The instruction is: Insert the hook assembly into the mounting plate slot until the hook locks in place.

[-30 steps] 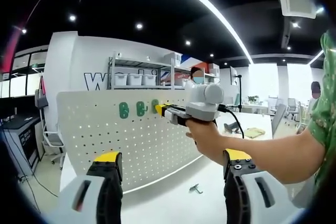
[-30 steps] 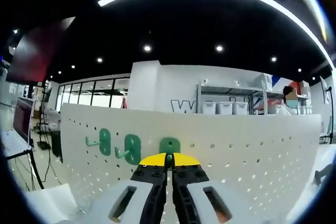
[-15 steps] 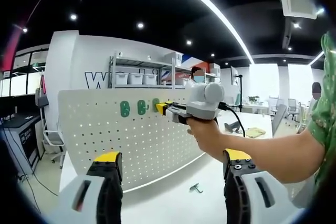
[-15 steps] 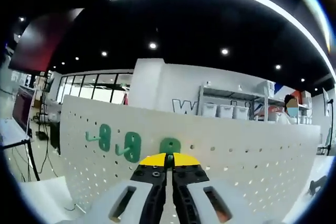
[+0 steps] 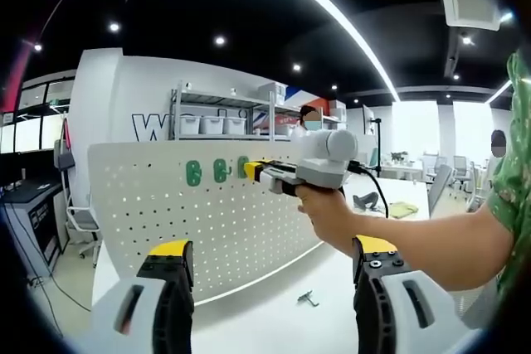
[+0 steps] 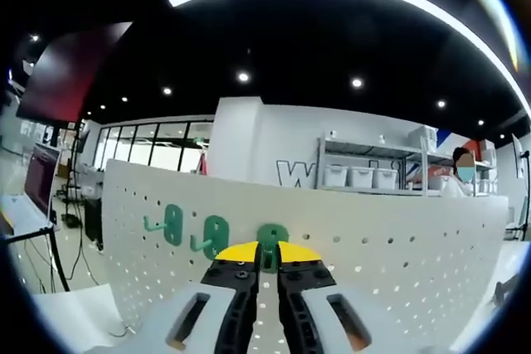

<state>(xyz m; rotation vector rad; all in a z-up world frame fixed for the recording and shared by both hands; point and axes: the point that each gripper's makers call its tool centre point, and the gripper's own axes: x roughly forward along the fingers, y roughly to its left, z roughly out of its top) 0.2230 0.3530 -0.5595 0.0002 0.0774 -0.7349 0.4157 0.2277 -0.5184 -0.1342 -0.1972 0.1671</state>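
A white pegboard mounting plate [image 5: 207, 221] stands upright on the table, with two green hooks [image 5: 193, 173] seated near its top edge. A third green hook [image 5: 242, 167] sits against the board at the yellow tip of my right gripper [image 5: 254, 171], which a hand holds. In the right gripper view the jaws of my right gripper [image 6: 268, 253] stand nearly together around the third green hook [image 6: 271, 238], which lies against the plate [image 6: 398, 246]. The other two hooks [image 6: 170, 225] are to its left. My left gripper [image 5: 272, 246] is open and holds nothing, well short of the board.
A small loose hook part [image 5: 309, 297] lies on the white table [image 5: 265, 321] in front of the board. A person's forearm [image 5: 431, 246] crosses from the right. Shelving with white bins [image 5: 216, 124] stands behind, and a desk [image 5: 25, 196] is at far left.
The gap between the right gripper's jaws has widened slightly and the green hook shows between them, pressed to the plate. The left gripper has stayed still and open.
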